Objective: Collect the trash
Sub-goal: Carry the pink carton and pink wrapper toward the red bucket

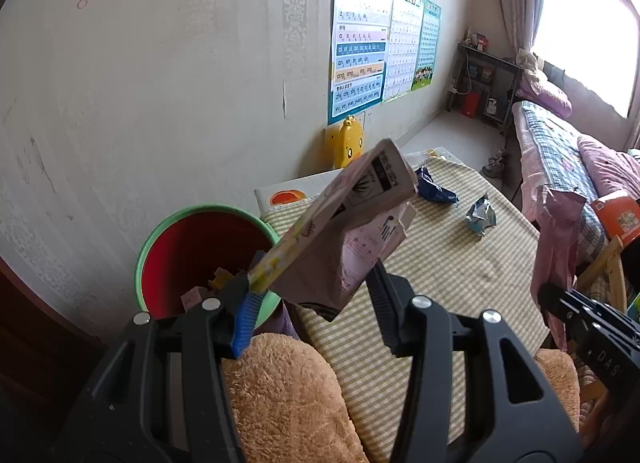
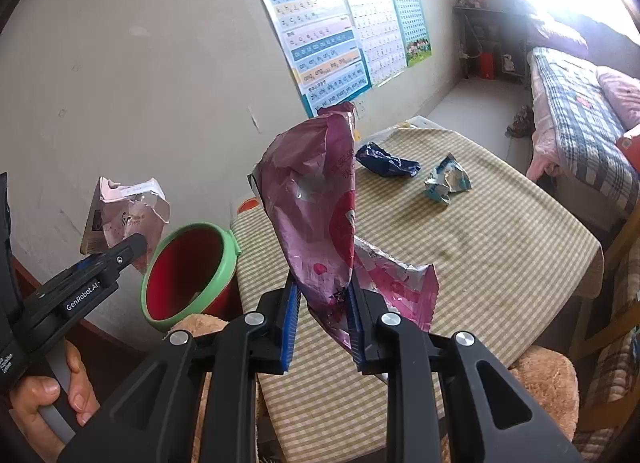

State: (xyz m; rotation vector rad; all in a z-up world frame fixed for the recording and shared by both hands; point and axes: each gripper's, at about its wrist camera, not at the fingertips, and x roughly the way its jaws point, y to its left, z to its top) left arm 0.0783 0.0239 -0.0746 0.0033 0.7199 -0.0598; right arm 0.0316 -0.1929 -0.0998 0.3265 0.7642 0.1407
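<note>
Left wrist view: the left gripper (image 1: 316,295) stands about half open with its fingers pressed on a flattened pink carton (image 1: 344,223), which tilts up and away from the fingertips. Just beyond the near finger, low and to the left, sits a bin (image 1: 160,247) with a green rim and red inside, some scraps lying at its bottom. Ahead lies a table (image 1: 440,263) under a checked cloth; on its far part rest a blue wrapper (image 1: 434,189) and a silver-blue wrapper (image 1: 481,216), apart from each other. At the right edge the right gripper (image 1: 550,299) pinches a pink bag (image 1: 558,239). Right wrist view: the right gripper (image 2: 324,303) is nearly closed, clamped on the pink bag (image 2: 312,199), which stands upright above the fingertips, one crumpled corner hanging right. To the left, the left gripper (image 2: 134,245) holds the carton (image 2: 124,211) above and just left of the bin (image 2: 188,275); a hand (image 2: 48,395) grips its handle. Both wrappers (image 2: 386,163) (image 2: 446,181) lie on the table (image 2: 500,255) farther ahead.
</note>
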